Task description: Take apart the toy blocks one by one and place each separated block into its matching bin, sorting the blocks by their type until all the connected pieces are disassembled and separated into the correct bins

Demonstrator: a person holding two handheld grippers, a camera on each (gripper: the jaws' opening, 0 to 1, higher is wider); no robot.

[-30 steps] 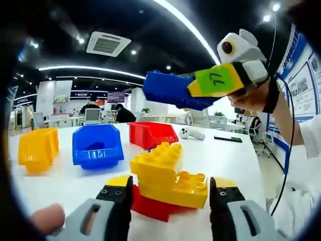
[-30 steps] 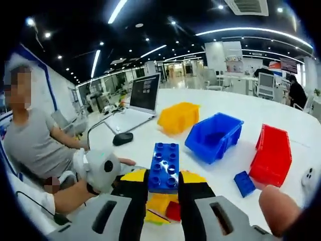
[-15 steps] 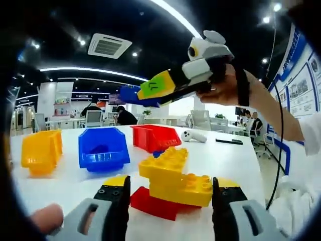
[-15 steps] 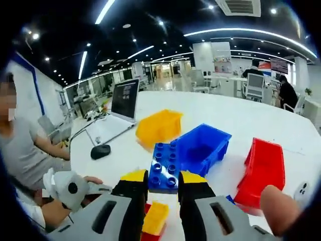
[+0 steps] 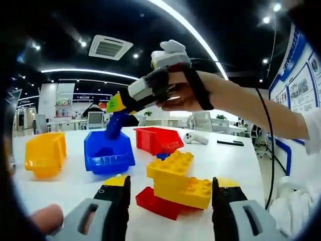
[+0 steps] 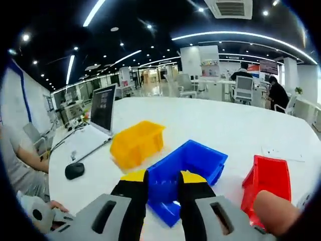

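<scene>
Right, left gripper [image 5: 168, 201] jaws spread wide around stacked yellow and red studded plastic blocks [image 5: 175, 183] on white table [image 5: 75, 186], right gripper [image 6: 162, 193] clamped on blue studded plastic block [image 5: 114, 125], held over open blue plastic bin [image 6: 193, 163], between yellow plastic bin [image 6: 135, 145] and red plastic bin [image 6: 268, 183].

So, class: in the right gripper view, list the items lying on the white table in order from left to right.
Computer mouse → open laptop → yellow bin → blue bin → red bin.
</scene>
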